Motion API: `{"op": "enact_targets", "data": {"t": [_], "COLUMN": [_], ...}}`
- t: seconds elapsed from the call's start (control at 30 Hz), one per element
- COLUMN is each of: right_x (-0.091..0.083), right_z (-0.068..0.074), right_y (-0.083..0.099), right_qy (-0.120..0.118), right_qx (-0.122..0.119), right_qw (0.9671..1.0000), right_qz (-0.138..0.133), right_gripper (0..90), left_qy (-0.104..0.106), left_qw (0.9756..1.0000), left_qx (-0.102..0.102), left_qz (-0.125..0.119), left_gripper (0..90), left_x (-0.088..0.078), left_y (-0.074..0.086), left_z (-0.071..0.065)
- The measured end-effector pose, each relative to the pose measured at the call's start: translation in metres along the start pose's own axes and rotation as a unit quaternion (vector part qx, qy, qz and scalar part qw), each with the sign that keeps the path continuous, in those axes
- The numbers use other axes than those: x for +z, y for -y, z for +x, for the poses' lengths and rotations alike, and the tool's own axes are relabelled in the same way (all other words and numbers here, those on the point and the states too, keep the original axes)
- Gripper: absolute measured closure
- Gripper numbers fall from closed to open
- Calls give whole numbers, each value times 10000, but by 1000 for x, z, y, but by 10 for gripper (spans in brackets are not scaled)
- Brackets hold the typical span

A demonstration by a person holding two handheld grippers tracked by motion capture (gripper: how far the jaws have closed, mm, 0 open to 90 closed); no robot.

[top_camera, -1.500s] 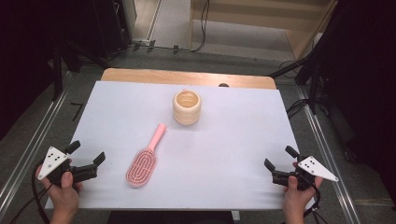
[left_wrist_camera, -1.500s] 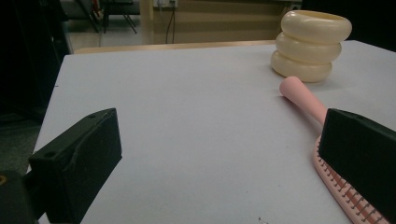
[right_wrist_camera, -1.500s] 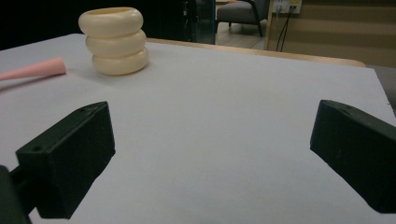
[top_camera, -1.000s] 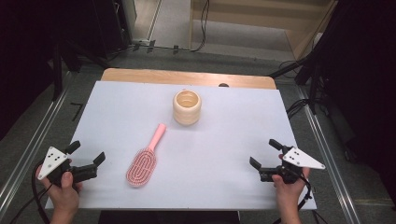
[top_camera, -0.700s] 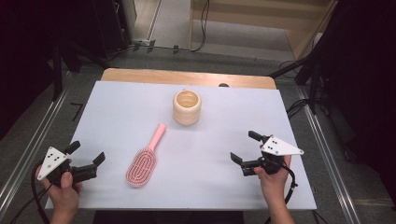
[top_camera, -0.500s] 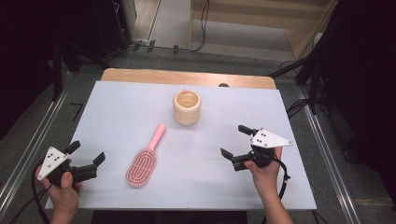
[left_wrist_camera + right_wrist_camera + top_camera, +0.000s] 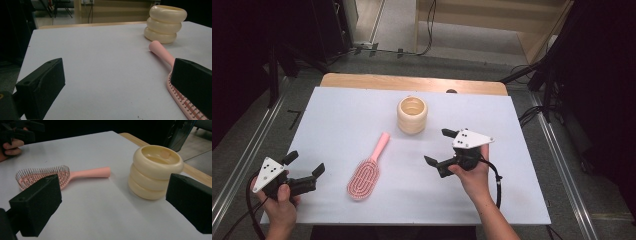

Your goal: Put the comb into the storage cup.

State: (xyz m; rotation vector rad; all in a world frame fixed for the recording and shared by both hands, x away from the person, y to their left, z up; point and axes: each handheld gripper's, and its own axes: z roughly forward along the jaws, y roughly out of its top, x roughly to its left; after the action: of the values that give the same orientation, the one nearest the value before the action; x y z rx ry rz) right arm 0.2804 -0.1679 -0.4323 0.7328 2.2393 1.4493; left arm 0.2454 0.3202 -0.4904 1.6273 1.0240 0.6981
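Pink hairbrush point(image 7: 368, 170) lies bristles-up, mid-table, handle toward cream cup point(image 7: 412, 115). Right gripper point(image 7: 440, 151) hovers right of it, jaws spread, empty. Left gripper point(image 7: 305, 168) near left edge, jaws spread.

White table top point(image 7: 342, 125) lying over a wooden board point(image 7: 362, 81); grey floor point(image 7: 397, 25) stretching beyond; dark stands flanking both sides; cables point(image 7: 532, 112) trailing at right.

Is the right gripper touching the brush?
No: in the high view the right gripper is open above bare table, apart from the brush.
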Motion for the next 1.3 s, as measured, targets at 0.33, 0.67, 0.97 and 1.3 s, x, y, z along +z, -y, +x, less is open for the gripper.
{"op": "enact_targets", "data": {"t": [0.33, 0.67, 0.97, 1.3], "right_x": [38, 75, 107, 132], "right_z": [8, 12, 17, 17], "right_y": [-20, -36, -47, -50], "right_qy": [-343, -540, -633, -677], "right_qx": [-166, -188, -371, -451], "right_qw": [9992, 9981, 9962, 9938], "right_qz": [150, 237, 459, 758], "right_gripper": [17, 200, 331, 419], "left_qy": [-4, 14, 20, 46], "left_qw": [10000, 10000, 10000, 10000], "left_qx": [15, 13, -31, -36], "left_qz": [11, -4, -36, -42], "left_gripper": [0, 0, 0, 0], "left_x": [0, 0, 0, 0], "left_y": [0, 0, 0, 0], "left_z": [0, 0, 0, 1]}}
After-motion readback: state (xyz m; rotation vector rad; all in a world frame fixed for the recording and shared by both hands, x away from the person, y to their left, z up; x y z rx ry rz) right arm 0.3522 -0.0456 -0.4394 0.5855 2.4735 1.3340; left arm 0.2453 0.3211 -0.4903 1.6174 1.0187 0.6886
